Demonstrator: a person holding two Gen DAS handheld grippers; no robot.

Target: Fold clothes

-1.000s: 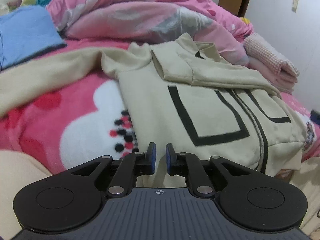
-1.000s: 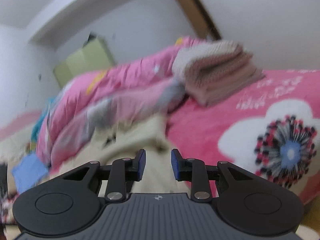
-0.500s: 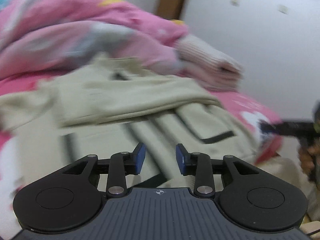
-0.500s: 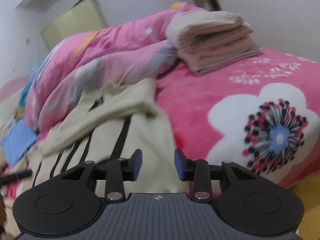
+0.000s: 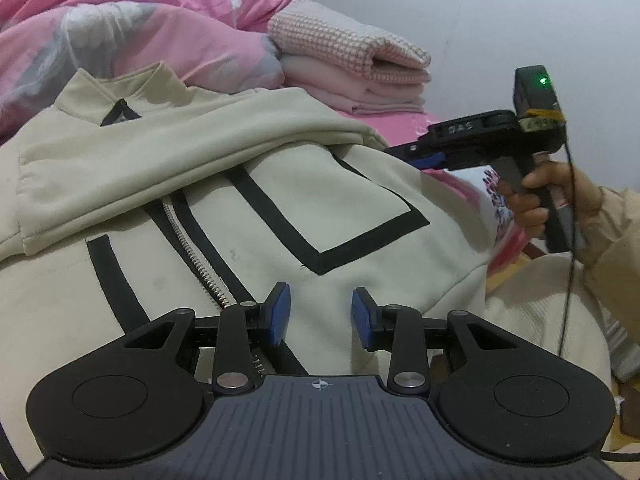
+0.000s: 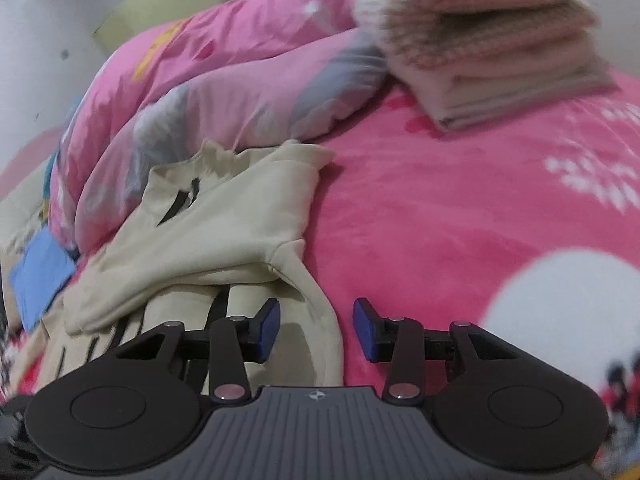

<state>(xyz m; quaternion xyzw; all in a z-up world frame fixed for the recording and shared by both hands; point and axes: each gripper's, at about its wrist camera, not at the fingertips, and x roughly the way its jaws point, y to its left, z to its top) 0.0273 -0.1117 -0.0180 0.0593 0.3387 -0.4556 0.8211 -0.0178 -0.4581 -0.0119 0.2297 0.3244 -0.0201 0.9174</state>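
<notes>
On the pink flowered fleece blanket [image 6: 460, 216], bring your empty left gripper [image 5: 320, 312] and closing, empty right gripper [image 6: 316, 330] to the hem corners of the cream zip jacket with black lines [image 5: 240, 208], then pinch together.

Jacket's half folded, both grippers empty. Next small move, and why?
Probably lower the right gripper onto the cream jacket's right edge and pinch it: its jaws are closing with nothing pinched, and that side still lies unfolded below the sleeve folded across the chest.

Two fisheye wrist cameras look down along their fingers, close over a bed [image 6: 460, 208], both seeing the cream zip jacket [image 5: 248, 184] and folded pink towels [image 5: 360, 68].
</notes>
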